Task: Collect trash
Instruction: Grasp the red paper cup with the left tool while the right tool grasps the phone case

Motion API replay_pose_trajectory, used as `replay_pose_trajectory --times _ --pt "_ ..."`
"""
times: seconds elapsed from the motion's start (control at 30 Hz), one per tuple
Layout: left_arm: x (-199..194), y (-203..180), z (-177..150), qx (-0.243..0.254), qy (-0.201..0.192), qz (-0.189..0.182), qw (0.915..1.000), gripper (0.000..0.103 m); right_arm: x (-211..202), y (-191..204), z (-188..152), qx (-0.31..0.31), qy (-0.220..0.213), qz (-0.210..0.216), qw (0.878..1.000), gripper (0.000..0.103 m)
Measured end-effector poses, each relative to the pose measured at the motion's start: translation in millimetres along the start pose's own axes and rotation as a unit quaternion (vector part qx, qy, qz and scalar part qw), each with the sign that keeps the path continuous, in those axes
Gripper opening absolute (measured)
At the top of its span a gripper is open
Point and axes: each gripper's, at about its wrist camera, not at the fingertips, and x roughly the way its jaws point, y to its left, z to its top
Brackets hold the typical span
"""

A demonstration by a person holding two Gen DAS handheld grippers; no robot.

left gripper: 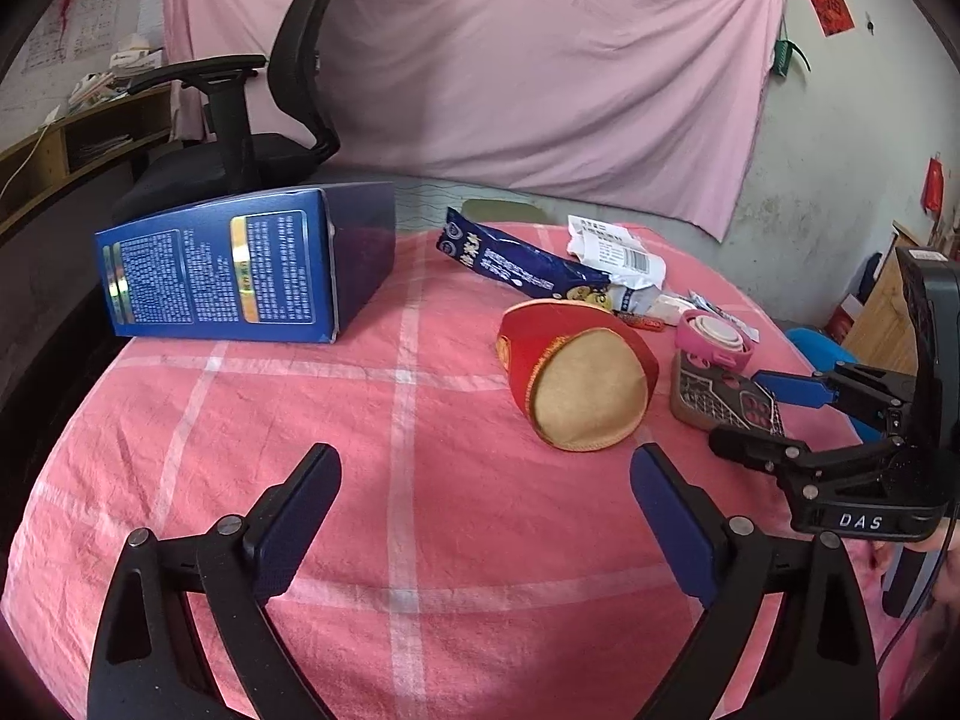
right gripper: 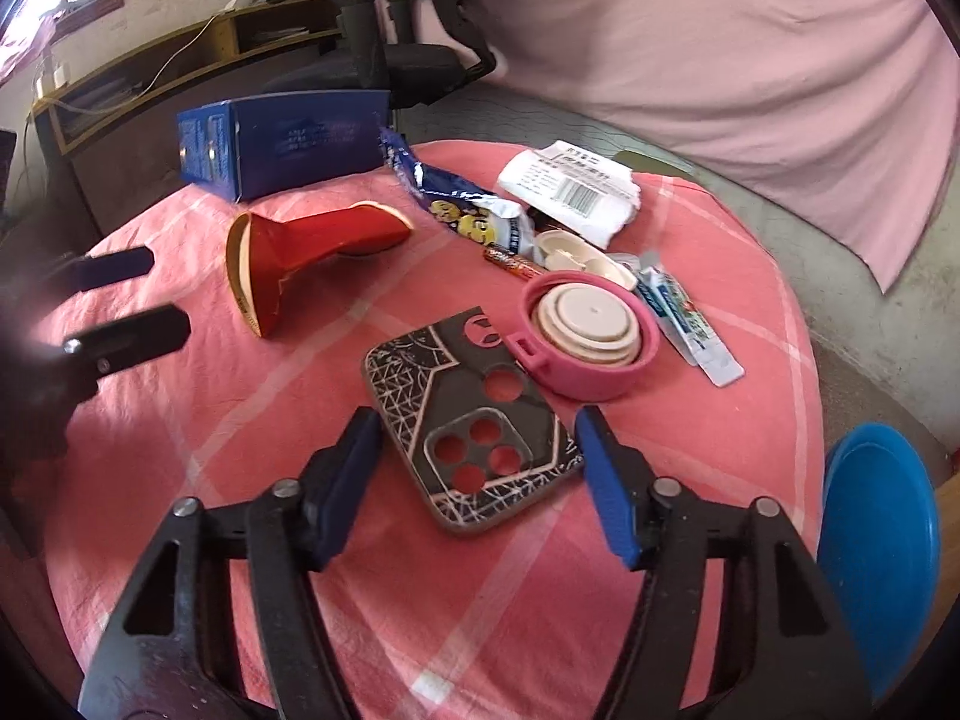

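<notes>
Right wrist view: the right gripper [right gripper: 480,468] hangs over the round table draped in a pink checked cloth [right gripper: 420,630], its blue-padded jaws spread wide on either side of a dark phone case with white line patterns and round cut-outs [right gripper: 474,426], which lies flat on the cloth; the pads are not pressing on it. Just beyond the case sits a pink collapsed cup with a cream centre [right gripper: 591,339], then a white pill tray [right gripper: 576,255], small sachets [right gripper: 684,318], a crumpled white receipt with a barcode [right gripper: 570,186] and a torn blue snack wrapper [right gripper: 456,204]. A red and tan fabric pouch [right gripper: 300,252] lies left of them, a blue cardboard box [right gripper: 282,144] at the far edge.

Left wrist view: the left gripper [left gripper: 486,480] is wide open and empty above bare cloth, the pouch [left gripper: 576,384] just ahead to the right
</notes>
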Motion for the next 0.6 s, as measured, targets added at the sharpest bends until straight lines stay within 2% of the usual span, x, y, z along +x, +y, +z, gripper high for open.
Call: replay_pose_trajectory --times 0.2,0.3,0.4,0.6 --pt "14 -11 5 0.016 0.027 -0.014 0.9994 0.092 -13 -4 -7 0.032 -0.011 -0.01 0.999 0.081" --pt "25 -15 9 0.015 0.048 -0.009 0.9987 0.092 -19 -5 -7 0.041 -0.028 -0.033 0.998 0.081" --pt "37 -19 13 0.011 0.061 -0.006 0.998 0.092 -17 -12 -7 0.055 -0.024 -0.027 0.998 0.081" --pt "44 -30 23 0.025 0.042 0.021 0.9986 0.093 -8 -15 -6 0.062 -0.005 -0.017 0.998 0.081"
